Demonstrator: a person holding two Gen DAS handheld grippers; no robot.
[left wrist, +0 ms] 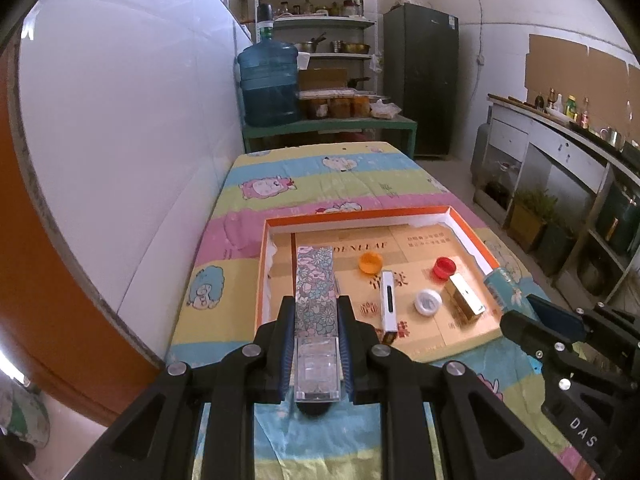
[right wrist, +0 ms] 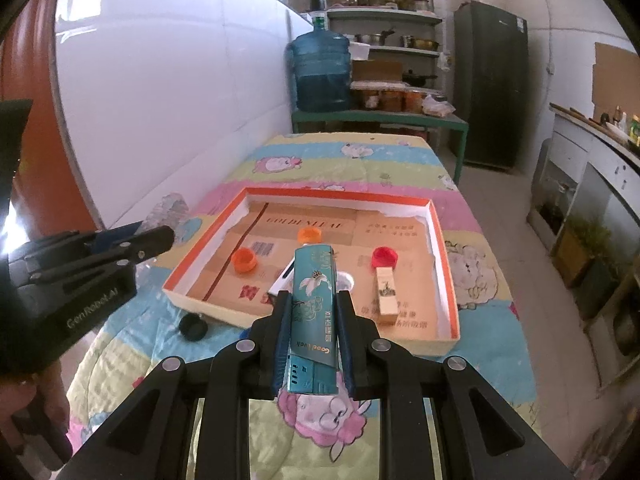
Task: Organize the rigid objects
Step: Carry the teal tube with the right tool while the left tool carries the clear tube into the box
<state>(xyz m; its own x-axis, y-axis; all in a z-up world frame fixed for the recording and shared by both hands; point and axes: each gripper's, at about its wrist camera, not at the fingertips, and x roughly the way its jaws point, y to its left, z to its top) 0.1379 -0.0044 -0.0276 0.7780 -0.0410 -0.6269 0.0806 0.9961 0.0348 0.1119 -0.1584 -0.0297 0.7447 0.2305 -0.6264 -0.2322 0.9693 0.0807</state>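
My left gripper (left wrist: 315,308) is shut on a long floral-patterned box (left wrist: 315,276) with a clear end, held above the near edge of the orange-rimmed tray (left wrist: 360,214). My right gripper (right wrist: 314,298) is shut on a teal "Good Luck" box (right wrist: 314,308), also over the tray's (right wrist: 340,196) near edge. In the tray lie two orange caps (right wrist: 244,260), a red cap (right wrist: 384,257), a white cap (left wrist: 427,302), a white stick (left wrist: 388,300) and a gold box (left wrist: 466,298). Each gripper shows in the other's view: the right gripper (left wrist: 532,314) and the left gripper (right wrist: 154,238).
The table has a cartoon-print cloth (left wrist: 320,176), with a black cap (right wrist: 193,326) on it before the tray. A white wall (left wrist: 140,120) runs along the left. Beyond stand a water jug (left wrist: 268,80) on a green bench, shelves and a dark fridge (left wrist: 420,80); a counter (left wrist: 560,148) lines the right.
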